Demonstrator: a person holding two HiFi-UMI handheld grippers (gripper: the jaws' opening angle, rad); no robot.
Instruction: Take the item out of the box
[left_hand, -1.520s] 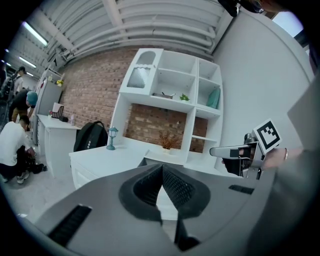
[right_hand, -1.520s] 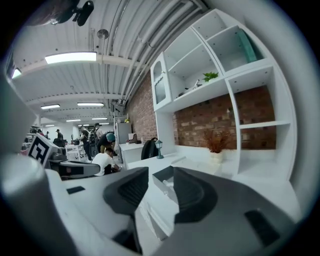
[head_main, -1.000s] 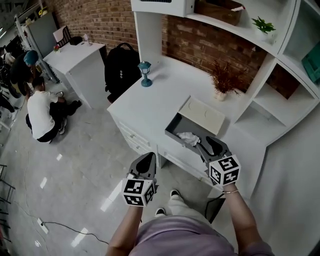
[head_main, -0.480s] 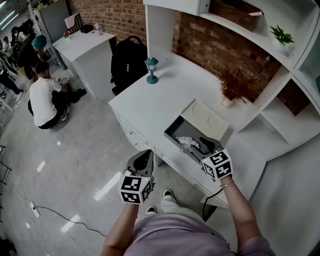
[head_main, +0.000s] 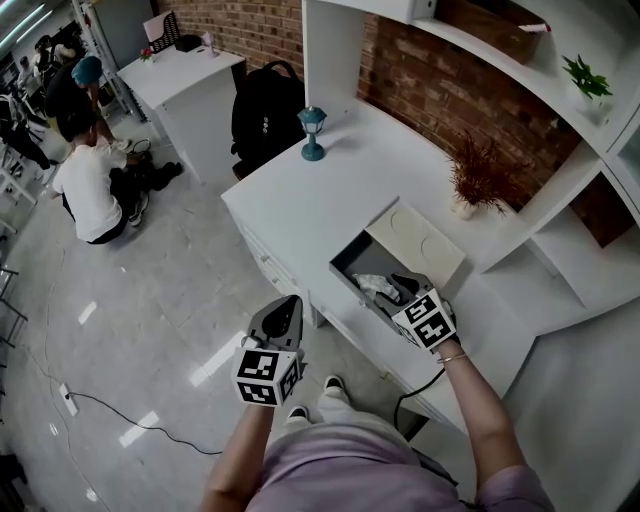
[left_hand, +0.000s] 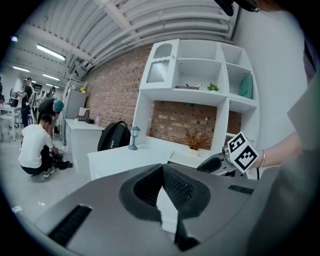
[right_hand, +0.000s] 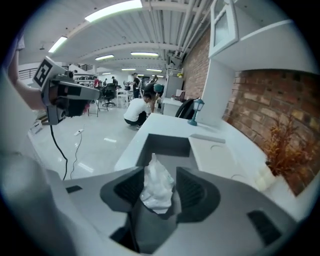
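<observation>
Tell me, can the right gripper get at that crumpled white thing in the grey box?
Probably yes. The lid of the grey box is swung back, leaving the top free. The right gripper hangs over it, jaws opening on either side of the crumpled white wad, not pressing it.

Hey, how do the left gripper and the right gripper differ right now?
The left gripper's jaws are together with nothing between them, while the right gripper's jaws are opening, with the crumpled white item between them. The left gripper hangs over the floor, clear of the desk, and the right gripper is at the open grey box. Both are the same grey two-jaw tool.
</observation>
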